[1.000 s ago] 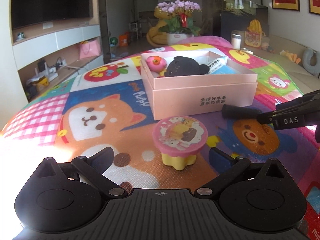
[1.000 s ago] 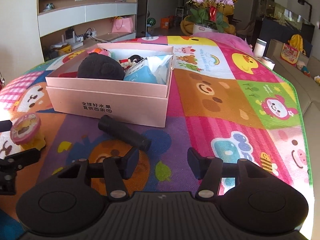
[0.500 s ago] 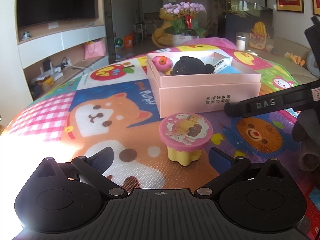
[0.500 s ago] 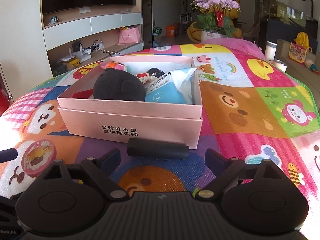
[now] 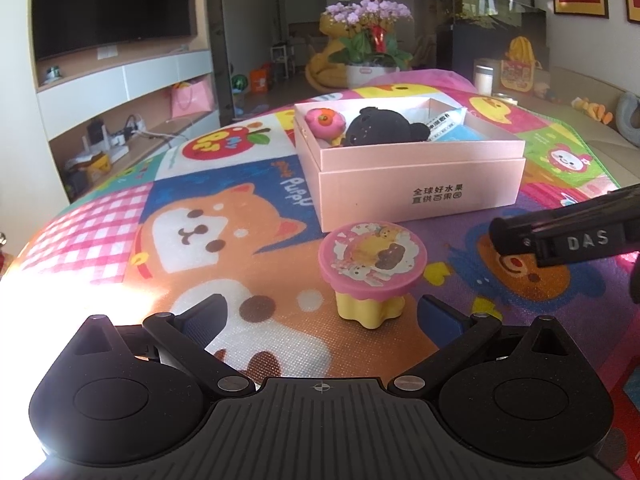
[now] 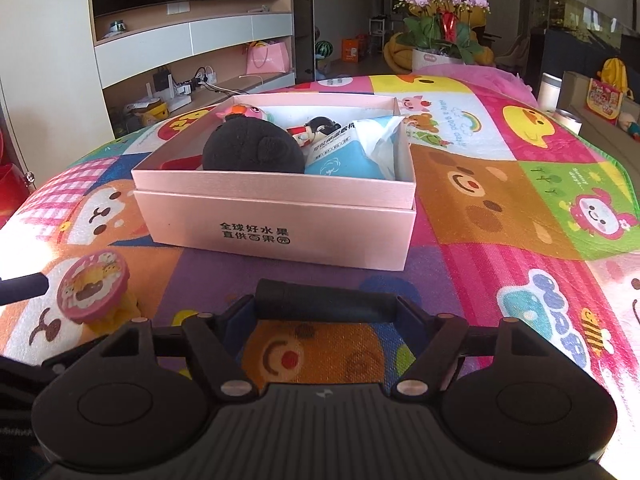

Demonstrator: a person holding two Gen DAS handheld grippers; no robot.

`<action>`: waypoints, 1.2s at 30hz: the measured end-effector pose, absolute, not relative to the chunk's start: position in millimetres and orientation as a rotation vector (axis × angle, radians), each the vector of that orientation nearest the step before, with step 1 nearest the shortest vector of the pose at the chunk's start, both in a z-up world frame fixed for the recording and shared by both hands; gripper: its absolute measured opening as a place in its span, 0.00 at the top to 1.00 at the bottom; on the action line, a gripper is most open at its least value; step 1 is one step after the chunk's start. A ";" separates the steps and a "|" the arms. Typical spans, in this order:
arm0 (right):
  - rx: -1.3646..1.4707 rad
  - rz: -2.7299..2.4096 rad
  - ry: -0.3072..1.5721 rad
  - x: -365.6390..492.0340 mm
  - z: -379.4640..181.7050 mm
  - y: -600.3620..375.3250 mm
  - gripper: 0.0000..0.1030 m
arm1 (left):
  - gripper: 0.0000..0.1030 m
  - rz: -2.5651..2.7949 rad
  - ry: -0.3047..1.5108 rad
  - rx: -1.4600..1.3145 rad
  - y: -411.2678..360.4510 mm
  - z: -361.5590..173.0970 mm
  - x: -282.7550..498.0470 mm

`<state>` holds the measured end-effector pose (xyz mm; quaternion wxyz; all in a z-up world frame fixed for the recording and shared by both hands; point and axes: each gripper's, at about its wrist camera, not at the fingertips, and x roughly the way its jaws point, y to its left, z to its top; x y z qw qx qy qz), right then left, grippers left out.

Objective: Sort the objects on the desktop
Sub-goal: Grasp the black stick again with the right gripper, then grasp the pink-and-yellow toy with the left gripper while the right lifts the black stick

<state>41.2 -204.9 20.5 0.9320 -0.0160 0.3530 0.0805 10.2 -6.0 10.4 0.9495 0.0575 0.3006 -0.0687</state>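
A pink cardboard box [image 5: 420,196] [image 6: 280,220] stands on the cartoon mat and holds a black plush, a pink toy, a small figure and a blue packet. A pink-lidded yellow pudding toy [image 5: 374,274] [image 6: 94,288] stands in front of it. My left gripper [image 5: 320,320] is open with the toy just ahead, between its fingers. A black cylinder [image 6: 326,306] lies crosswise between the fingers of my right gripper [image 6: 326,314]; the jaws stand at its two ends and contact is unclear. The right gripper's finger [image 5: 568,232] shows at the right of the left wrist view.
The colourful cartoon mat [image 6: 500,184] covers the whole table. A flower pot [image 6: 440,52] stands beyond the table's far end. A TV cabinet [image 6: 192,40] lines the left wall. A sofa with toys [image 5: 600,120] is to the right.
My right gripper has moved forward so the black cylinder now lies between its fingers, and the fingers have narrowed around it. My left gripper has edged closer to the pudding toy.
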 end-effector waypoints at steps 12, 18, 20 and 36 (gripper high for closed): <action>-0.076 0.183 0.668 -20.9 20.8 -215.8 0.27 | 0.23 -0.207 0.663 0.055 -17.0 16.9 29.0; -0.069 0.195 0.683 -21.8 17.7 -213.1 0.27 | 0.39 -0.207 0.659 0.119 -31.3 18.6 31.3; -0.074 0.199 0.677 -24.8 18.5 -212.3 0.27 | 0.43 -0.196 0.659 0.145 -33.4 17.4 30.9; -0.197 0.175 0.433 -55.4 86.5 -224.9 0.27 | 0.53 -0.257 0.448 0.142 -29.2 95.3 26.9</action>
